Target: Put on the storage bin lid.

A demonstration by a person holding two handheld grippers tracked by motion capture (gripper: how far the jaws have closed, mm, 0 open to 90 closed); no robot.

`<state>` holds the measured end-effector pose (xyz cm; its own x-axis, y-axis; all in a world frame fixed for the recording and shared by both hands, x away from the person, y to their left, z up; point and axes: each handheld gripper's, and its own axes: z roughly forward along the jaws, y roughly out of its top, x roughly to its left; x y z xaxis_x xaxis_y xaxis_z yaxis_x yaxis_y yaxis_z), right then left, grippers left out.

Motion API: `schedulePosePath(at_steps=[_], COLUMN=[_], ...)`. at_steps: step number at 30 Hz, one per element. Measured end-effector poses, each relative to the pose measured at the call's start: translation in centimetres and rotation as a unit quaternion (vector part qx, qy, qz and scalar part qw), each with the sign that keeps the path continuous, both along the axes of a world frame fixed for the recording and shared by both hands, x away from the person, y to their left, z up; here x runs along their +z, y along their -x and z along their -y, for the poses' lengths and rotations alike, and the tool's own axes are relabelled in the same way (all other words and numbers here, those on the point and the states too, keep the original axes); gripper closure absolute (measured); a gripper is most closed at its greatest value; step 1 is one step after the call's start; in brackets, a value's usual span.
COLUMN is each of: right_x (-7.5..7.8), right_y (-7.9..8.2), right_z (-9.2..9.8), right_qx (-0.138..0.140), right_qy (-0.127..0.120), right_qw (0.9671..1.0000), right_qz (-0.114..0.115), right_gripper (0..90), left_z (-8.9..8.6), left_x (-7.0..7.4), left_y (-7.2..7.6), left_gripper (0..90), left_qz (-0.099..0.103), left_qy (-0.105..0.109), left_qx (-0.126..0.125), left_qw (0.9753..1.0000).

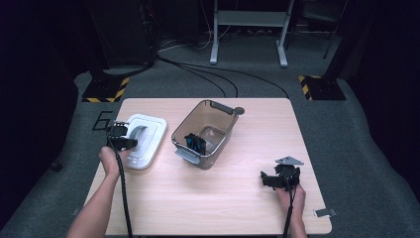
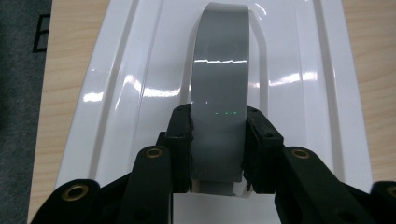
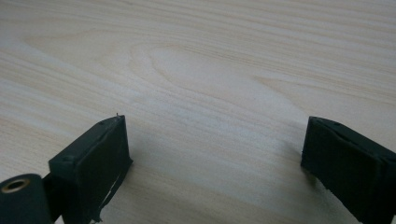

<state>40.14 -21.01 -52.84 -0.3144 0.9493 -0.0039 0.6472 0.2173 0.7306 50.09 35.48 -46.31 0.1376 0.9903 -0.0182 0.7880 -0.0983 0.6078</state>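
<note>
Left gripper view: left gripper point(image 2: 218, 144) is clamped across the grey handle point(image 2: 219, 93) of the white lid point(image 2: 299, 79), one jaw on each side of the strap, bite low near its end rather than mid-arch. High view puts the lid flat on the table point(image 1: 237, 208) at the left edge, just beside the clear grey bin point(image 1: 204, 134), not touching it. Bin is open, something black and blue point(image 1: 195, 143) sitting inside, latch flap at the near end. Right gripper point(image 1: 281, 179) is parked near the right front of the table, jaws wide apart over bare wood, holding nothing. Risks as I read it: the off-centre grip means the lid will likely swing or tilt on lift, and the glossy strap could slip between the pads. A tilted lid can catch the bin rim and shove the bin, since nothing is bracing it. Left cable trails along the forearm and could drag. I'd bring the right gripper over to steady the bin wall.
</note>
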Motion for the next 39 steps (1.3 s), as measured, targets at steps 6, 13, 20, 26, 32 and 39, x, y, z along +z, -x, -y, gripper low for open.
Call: schedulePosePath(at_steps=[6, 13, 20, 26, 32, 39], right_x=[0.0, 0.0, 0.0, 0.0, 0.0, 0.0], right_y=[0.0, 0.0, 0.0, 0.0, 0.0, 0.0], right_z=[0.0, 0.0, 0.0, 0.0, 0.0, 0.0], right_qx=[-0.002, -0.002, -0.001, -0.001, -0.001, -0.001], right_qy=[-0.001, -0.001, -0.001, 0.000, 0.000, 0.000], right_qw=[1.0000, 1.0000, 1.0000, 1.0000, 1.0000, 1.0000], right_qz=[0.000, 0.000, 0.000, 0.001, 0.001, 0.001], right_gripper=[6.7, 6.7, 6.7, 6.7, 6.7, 6.7], left_z=[-0.3, -0.4, -0.2, 0.1, 0.6, 1.6], left_x=[1.5, 3.4, 5.9, 8.5, 10.9, 13.1], left_y=[0.5, 1.1, 1.4, 1.7, 1.9, 2.0], left_gripper=[67.0, 67.1, 67.1, 67.2, 67.2, 67.1], left_qz=[0.013, 0.025, 0.045, 0.068, 0.087, 0.095], left_qy=[0.009, 0.009, 0.009, 0.009, 0.021, 0.019], left_qx=[-0.006, -0.012, -0.027, -0.040, -0.049, -0.068], left_qw=[0.9999, 0.9996, 0.9986, 0.9968, 0.9948, 0.9929])
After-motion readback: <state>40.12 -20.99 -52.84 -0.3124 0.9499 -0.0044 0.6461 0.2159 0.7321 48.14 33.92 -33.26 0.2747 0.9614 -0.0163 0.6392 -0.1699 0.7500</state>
